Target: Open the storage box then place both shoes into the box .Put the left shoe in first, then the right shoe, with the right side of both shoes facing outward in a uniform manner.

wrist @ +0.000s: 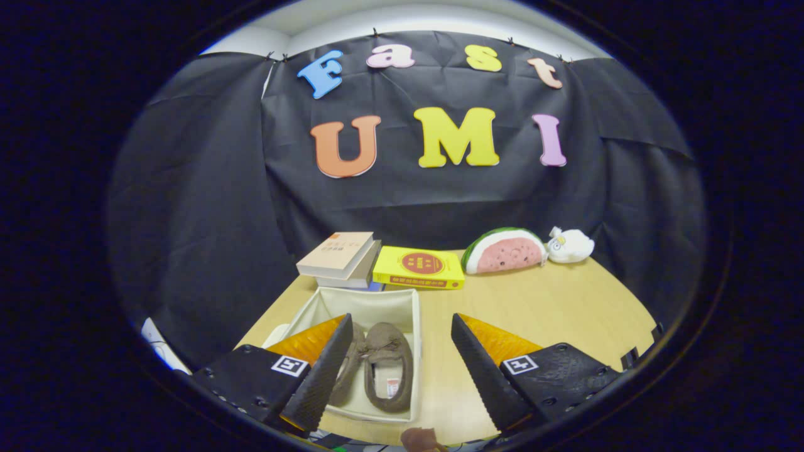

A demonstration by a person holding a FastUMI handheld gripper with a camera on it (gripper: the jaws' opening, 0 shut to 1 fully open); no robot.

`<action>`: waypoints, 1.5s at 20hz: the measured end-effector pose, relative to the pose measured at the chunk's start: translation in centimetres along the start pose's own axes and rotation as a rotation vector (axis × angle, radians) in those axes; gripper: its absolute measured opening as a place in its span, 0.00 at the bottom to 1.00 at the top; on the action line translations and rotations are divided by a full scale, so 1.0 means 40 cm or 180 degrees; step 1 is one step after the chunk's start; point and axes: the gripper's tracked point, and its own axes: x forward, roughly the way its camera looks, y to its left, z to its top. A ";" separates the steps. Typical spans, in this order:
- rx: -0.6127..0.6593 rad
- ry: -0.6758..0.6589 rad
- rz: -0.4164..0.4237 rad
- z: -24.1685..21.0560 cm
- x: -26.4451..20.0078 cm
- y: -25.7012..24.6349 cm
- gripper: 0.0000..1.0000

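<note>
Gripper view shows the storage box (383,307) open on the table (553,307), both shoes (389,370) lying side by side inside it. Above the box, the gripper (402,326) has its fingers spread wide, holding nothing. Beyond the box sit stacked books (339,257), a yellow book (419,267), a watermelon plush (504,251) and a white toy (570,245).

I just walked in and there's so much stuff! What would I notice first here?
Probably the two brown shoes lying side by side in the open white storage box, between the gripper's open fingers. Beyond the box, a bright yellow book lies beside a stack of books, with a watermelon-slice plush and a small white plush toy further along the table.
</note>
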 end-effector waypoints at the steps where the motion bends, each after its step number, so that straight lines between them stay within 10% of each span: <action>1: -0.0026 -0.0163 -0.0041 0.015 -0.017 -0.012 0.96; 10: -0.0071 -0.1284 -0.0063 0.052 -0.142 -0.079 0.96; 30: 0.0020 -0.1186 0.0048 0.038 -0.218 -0.152 0.96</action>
